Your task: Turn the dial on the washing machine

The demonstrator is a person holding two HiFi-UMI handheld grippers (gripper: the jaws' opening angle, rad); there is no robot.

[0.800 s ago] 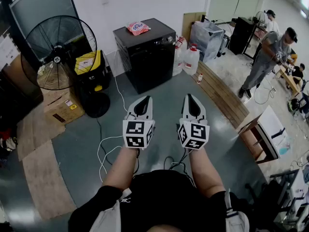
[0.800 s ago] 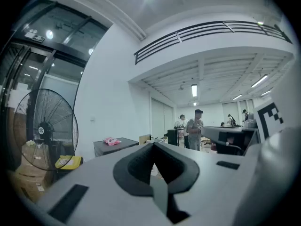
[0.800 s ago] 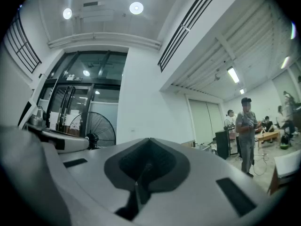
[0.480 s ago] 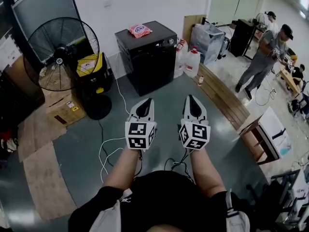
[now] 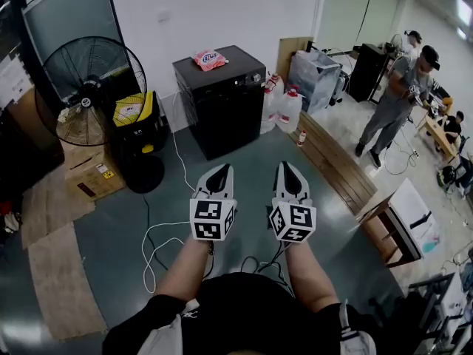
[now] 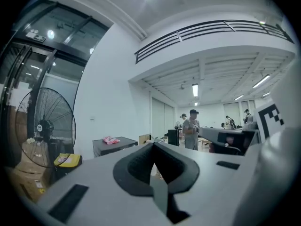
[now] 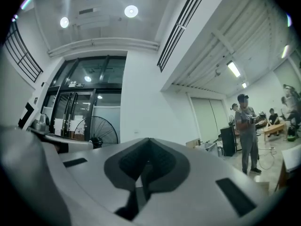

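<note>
- Since the earlier frames: both tongs sit a little lower in the head view, side by side as before; the washing machine has also dropped slightly in frame; the standing person far right has shifted left.
- Washing machine: black box, standing upright on the floor, back against the white wall, front face turned toward the person. Control strip runs along the front top edge; the dial is too small to pick out. Pink packet lies on its top.
- Left tongs: tips together, nothing between them, pointing toward the machine, well short of it.
- Right tongs: tips together, empty, just beside the left, same heading.
</note>
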